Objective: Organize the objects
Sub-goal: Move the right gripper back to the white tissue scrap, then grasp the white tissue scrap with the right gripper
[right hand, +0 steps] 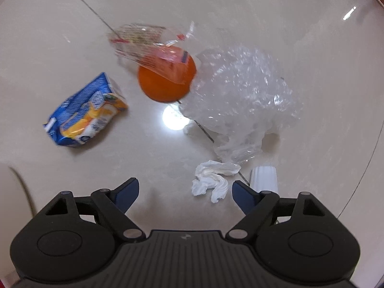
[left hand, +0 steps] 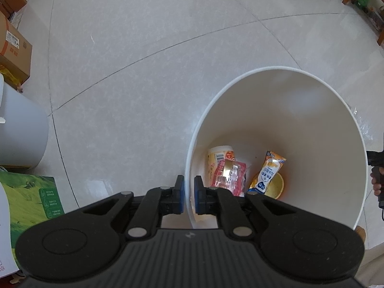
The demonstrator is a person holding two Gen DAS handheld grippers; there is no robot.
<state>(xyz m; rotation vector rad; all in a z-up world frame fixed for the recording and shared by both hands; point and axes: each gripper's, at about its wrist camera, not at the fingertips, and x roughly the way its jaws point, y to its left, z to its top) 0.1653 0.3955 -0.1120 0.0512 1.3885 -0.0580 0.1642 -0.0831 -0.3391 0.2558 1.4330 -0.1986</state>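
Our left gripper (left hand: 189,195) has its 2 blue-padded fingers (left hand: 180,193) pinched on the rim of the white bin (left hand: 312,110), one finger outside the wall and one inside. Down in the bin we see a pale cup (left hand: 219,156), a red and gold wrapper (left hand: 229,176), a blue and yellow packet (left hand: 270,171) and a yellow lid (left hand: 276,187). Around the bin lies grey tiled floor (left hand: 144,60), with a second white tub (left hand: 21,129) and a cardboard box (left hand: 15,48) at the left edge and wooden furniture legs far off at the top.

Our right gripper (right hand: 186,193) points down at the floor with its fingers (right hand: 127,192) spread wide and nothing gripped. A crumpled tissue (right hand: 211,180) lies between the tips, nearer the right one, and a small white ribbed cap (right hand: 264,178) stands just behind that right tip. Further out sit a clear plastic bag (right hand: 242,96), an orange ball (right hand: 165,81) partly under a clear printed wrapper (right hand: 148,40), and, well to the left, a crushed blue carton (right hand: 84,112). This view is blurred.
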